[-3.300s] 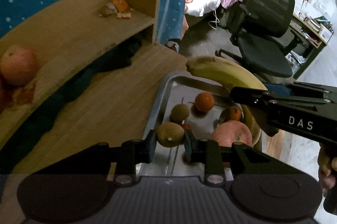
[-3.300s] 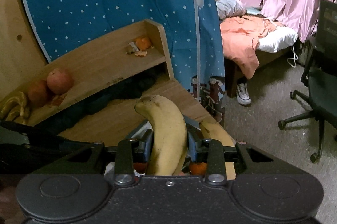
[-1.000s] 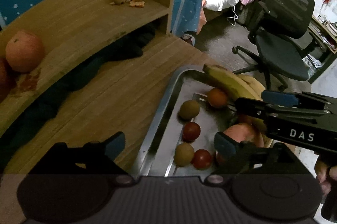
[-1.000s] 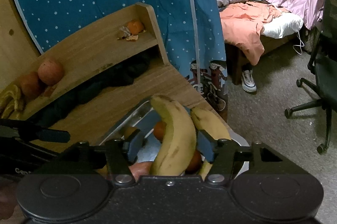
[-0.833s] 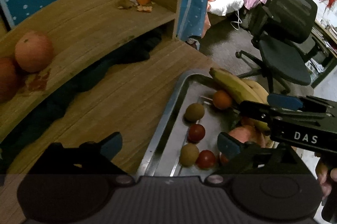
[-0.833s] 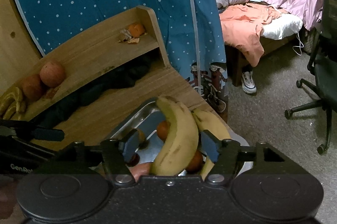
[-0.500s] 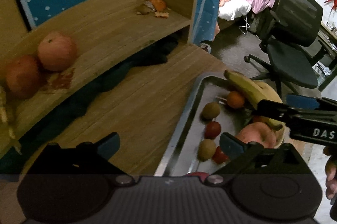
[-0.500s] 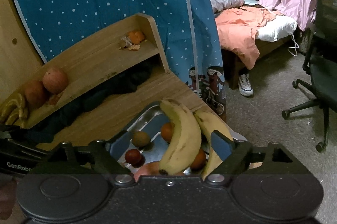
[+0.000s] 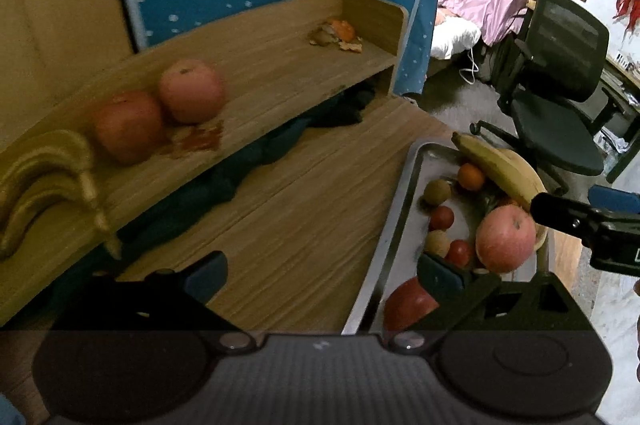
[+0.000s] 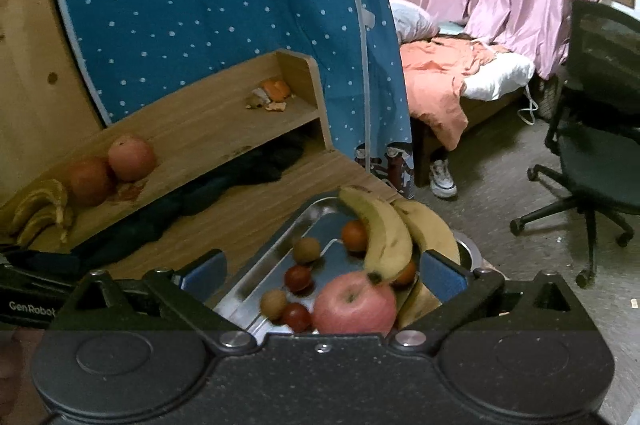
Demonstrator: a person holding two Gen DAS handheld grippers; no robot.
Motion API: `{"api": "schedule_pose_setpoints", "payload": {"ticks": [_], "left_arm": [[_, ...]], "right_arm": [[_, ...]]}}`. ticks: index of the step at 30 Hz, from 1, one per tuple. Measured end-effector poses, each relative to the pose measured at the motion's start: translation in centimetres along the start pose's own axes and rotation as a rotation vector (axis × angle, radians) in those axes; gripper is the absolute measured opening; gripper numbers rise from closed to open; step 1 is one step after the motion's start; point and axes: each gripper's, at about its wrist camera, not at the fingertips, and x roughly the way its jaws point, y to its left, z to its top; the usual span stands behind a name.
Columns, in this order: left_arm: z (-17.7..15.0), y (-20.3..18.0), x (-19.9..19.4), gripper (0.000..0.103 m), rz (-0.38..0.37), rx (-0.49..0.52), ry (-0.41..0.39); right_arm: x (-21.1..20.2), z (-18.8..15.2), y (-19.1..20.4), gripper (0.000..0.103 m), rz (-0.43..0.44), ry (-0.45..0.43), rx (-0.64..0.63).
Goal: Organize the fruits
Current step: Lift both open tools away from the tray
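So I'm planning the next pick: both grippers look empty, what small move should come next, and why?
Probably swing the open left gripper toward the shelf apples: they still sit outside the tray, which already holds the bananas, and nothing sits between its fingers.

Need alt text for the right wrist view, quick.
The open, empty right claw hovers over a metal tray holding two bananas, an apple and small round fruits. Behind, a wooden shelf carries two apples and bananas.
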Motion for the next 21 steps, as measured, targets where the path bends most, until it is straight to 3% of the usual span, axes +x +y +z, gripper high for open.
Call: {"api": "schedule_pose_setpoints", "payload": {"ticks": [11,21], "left_arm": [[-4.8,4.1,-7.8,0.103,-0.03,0.019,-0.111],[-9.9,6.3,-12.3,0.103,-0.06,0.039,-0.126]], "right_arm": [[-8.3,-4.4,6.2,0.102,-0.086,-0.093,-0.006],[-15.6,-8.9,11.0,0.102,-0.126,-0.152,-0.006]]}}
